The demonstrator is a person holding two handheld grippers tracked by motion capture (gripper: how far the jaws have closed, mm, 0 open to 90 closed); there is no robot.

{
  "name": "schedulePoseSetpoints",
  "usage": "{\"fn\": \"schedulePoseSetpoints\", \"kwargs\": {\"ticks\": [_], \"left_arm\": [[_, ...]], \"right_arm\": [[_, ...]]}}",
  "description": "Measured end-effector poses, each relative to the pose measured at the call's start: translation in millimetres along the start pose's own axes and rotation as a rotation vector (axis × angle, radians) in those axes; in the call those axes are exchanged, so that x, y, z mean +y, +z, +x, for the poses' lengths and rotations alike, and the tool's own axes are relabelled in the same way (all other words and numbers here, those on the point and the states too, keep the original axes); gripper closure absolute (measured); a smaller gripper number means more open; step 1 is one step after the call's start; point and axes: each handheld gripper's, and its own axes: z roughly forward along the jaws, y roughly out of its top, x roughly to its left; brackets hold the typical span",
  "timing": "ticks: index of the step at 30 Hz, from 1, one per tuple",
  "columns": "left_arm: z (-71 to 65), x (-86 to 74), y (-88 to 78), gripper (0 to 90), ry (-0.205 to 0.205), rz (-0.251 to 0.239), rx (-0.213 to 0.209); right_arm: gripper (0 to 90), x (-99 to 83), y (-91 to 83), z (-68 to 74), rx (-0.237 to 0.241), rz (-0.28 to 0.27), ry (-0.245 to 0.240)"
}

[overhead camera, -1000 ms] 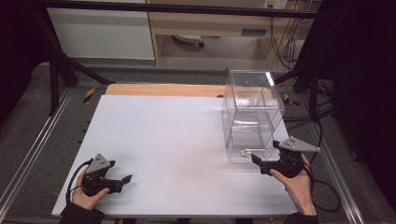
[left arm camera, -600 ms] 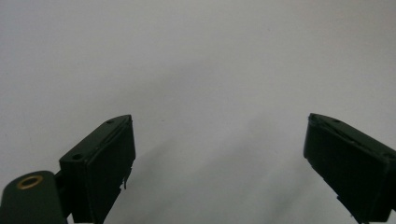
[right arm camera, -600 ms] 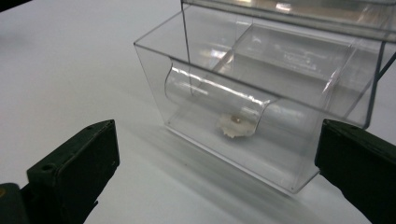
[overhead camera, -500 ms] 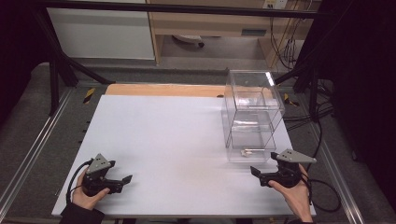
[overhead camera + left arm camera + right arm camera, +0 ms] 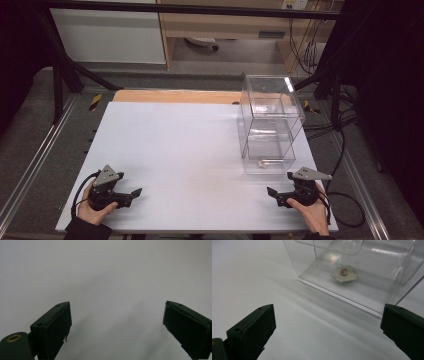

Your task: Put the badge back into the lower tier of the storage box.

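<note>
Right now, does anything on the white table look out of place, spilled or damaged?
Nothing stands out. The tall clear plastic two-level box stands upright near the right edge of the white table, and a small pale scalloped piece with a brown centre lies flat on its bottom level. Both the left gripper and the right gripper are open and hold nothing.

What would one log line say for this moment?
left tool: open, empty | right tool: open, empty, near clear box | small flower-shaped piece: inside box

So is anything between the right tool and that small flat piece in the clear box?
Yes. The small flat piece lies on the floor of the clear box, and the box's transparent wall appears to stand between it and the open right tool. The bare table up to the box holds nothing.
</note>
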Motion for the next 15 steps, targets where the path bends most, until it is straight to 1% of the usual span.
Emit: {"fn": "schedulePoseSetpoints", "kwargs": {"ticks": [3, 5, 7, 8, 10, 15], "left_arm": [[-0.7, 0.2, 0.2, 7.8, 0.001, 0.000, -0.004], [-0.9, 0.2, 0.2, 7.7, 0.002, 0.000, -0.006], [-0.9, 0.2, 0.1, 7.7, 0.004, 0.001, -0.004], [-0.9, 0.2, 0.0, 7.7, 0.003, 0.001, -0.005], [-1.1, 0.3, 0.1, 7.6, 0.005, 0.002, -0.006], [-1.8, 0.4, 0.6, 7.4, 0.005, 0.005, -0.011]], "right_arm": [[0.4, -3.9, 0.8, -1.3, 0.004, 0.005, 0.000], [0.4, -5.9, 2.1, -1.3, -0.004, 0.016, -0.017], [0.4, -8.3, 3.2, -1.4, 0.007, 0.027, -0.012], [0.4, -9.2, 3.7, -1.8, 0.005, 0.032, -0.013], [0.4, -10.3, 3.8, -2.6, 0.004, 0.033, -0.008], [0.4, -10.7, 3.9, -3.6, 0.005, 0.029, -0.010]]}}
